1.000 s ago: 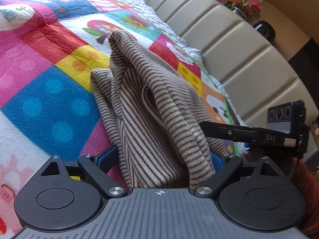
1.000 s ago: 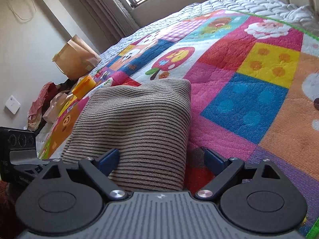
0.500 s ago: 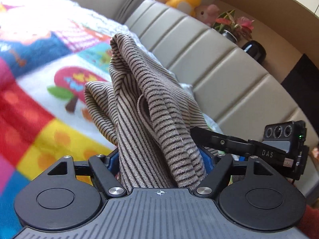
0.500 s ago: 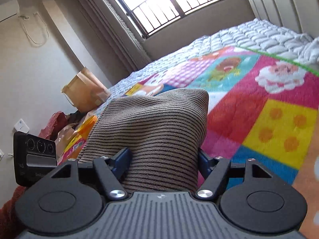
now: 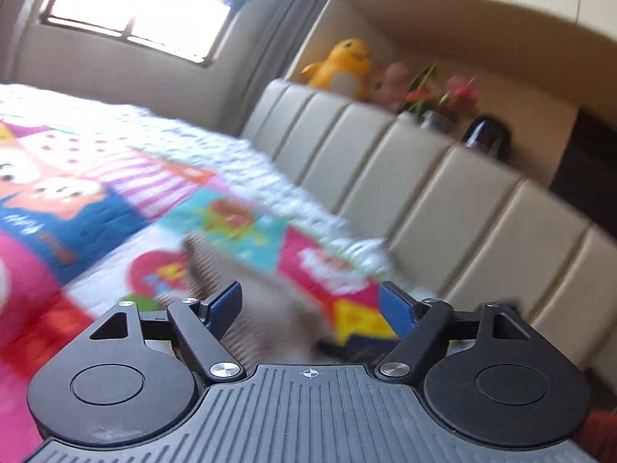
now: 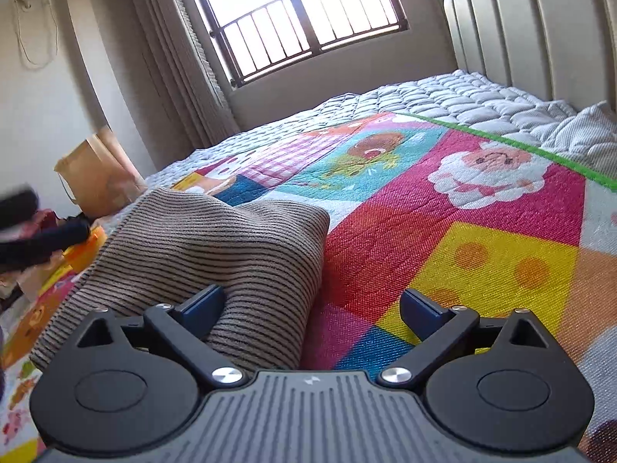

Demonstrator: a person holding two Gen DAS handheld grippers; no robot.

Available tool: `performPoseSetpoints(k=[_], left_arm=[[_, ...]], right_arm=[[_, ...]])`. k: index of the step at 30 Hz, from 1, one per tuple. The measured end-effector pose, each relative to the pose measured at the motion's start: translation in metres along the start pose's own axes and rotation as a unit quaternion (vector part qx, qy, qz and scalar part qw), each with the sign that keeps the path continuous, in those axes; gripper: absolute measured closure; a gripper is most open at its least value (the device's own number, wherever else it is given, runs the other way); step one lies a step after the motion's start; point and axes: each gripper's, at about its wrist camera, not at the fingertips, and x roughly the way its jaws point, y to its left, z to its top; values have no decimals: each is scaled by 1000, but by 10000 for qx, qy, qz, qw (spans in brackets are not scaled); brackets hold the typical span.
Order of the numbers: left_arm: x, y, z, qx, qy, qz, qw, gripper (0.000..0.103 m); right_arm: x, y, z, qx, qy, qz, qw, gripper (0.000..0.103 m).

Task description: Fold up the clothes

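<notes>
Left wrist view: your left gripper (image 5: pixel 310 305), jaws spreading, has dropped the striped sweater (image 5: pixel 266 320), blurred, onto the patchwork quilt (image 5: pixel 77 208). Right gripper (image 6: pixel 312 306): jaws likewise spreading, the sweater's edge between them unpinched, where both clamped it earlier. Fold laid; release done.

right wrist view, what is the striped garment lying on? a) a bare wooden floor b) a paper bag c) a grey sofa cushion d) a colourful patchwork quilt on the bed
d: the folded striped garment rests on the colourful patchwork quilt that covers the bed, with the paper bag standing apart beyond the bed's edge.
</notes>
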Motion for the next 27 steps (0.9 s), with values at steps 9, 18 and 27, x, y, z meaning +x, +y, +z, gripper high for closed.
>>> performPoseSetpoints(k=[9, 18, 27], left_arm=[[74, 65, -13, -824, 1104, 366, 9898, 29], [5, 23, -23, -25, 839, 722, 9938, 28], [-38, 28, -62, -407, 937, 322, 9942, 41]], right_arm=[[6, 6, 2, -195, 83, -274, 9994, 0], [-10, -1, 3, 510, 354, -91, 9980, 0], [-47, 33, -9, 961, 490, 839, 9906, 28]])
